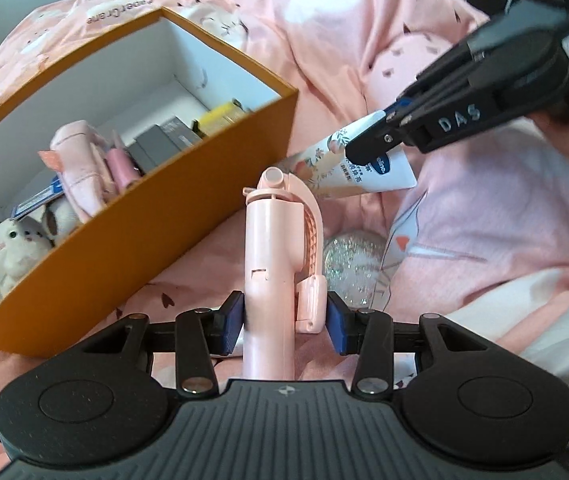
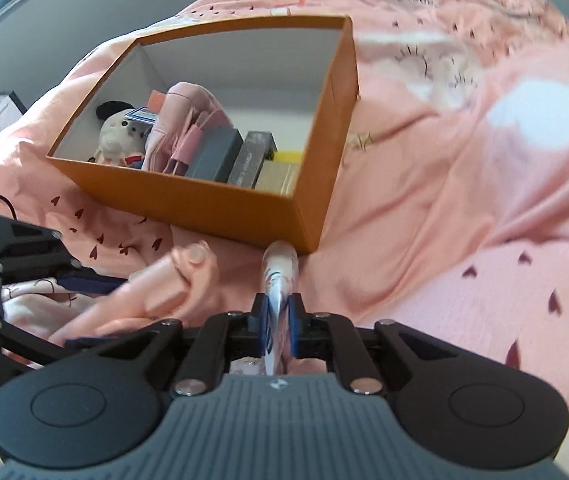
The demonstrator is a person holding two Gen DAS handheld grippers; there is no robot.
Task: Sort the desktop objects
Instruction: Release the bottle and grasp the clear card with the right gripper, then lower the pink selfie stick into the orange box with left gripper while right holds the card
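Note:
My left gripper (image 1: 284, 320) is shut on a pink selfie stick (image 1: 270, 248), held upright above the bedspread just right of the orange box (image 1: 132, 240). My right gripper (image 2: 278, 320) is shut on the flat end of a white hand cream tube (image 2: 280, 276) with a peach print, its cap pointing at the box's near corner (image 2: 300, 220). In the left wrist view the right gripper (image 1: 380, 128) holds that tube (image 1: 356, 164) above and right of the selfie stick. In the right wrist view the selfie stick (image 2: 156, 288) and left gripper (image 2: 84, 308) sit low left.
The open orange box holds a plush panda (image 1: 8, 252), a pink cloth pouch (image 1: 80, 168), dark slim boxes (image 1: 164, 140) and a yellow box (image 1: 220, 116). A glittery clear ball (image 1: 352, 268) lies on the pink bedspread (image 2: 464, 200) behind the selfie stick.

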